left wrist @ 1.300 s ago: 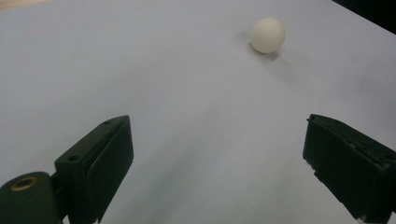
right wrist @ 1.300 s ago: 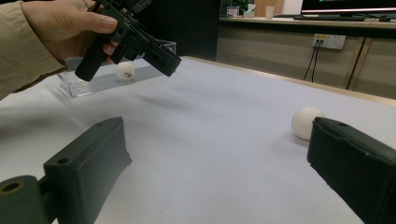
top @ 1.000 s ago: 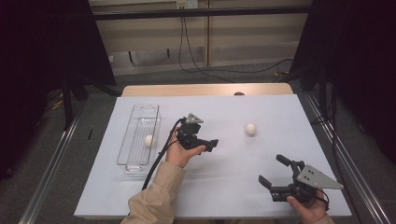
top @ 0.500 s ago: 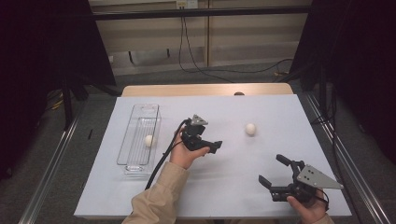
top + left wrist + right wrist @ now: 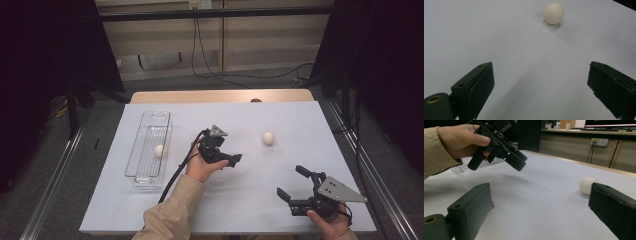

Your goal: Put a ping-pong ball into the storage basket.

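The left gripper (image 5: 226, 159) has drifted rightward from the clear tray (image 5: 149, 172) over the past second, jaws wide and empty, now aimed at the loose egg (image 5: 268, 138) on the white table (image 5: 310, 120), right of centre. One egg in the tray (image 5: 159, 150) probably already rests there. The right gripper (image 5: 295, 187) idles near the right front edge, wide too.
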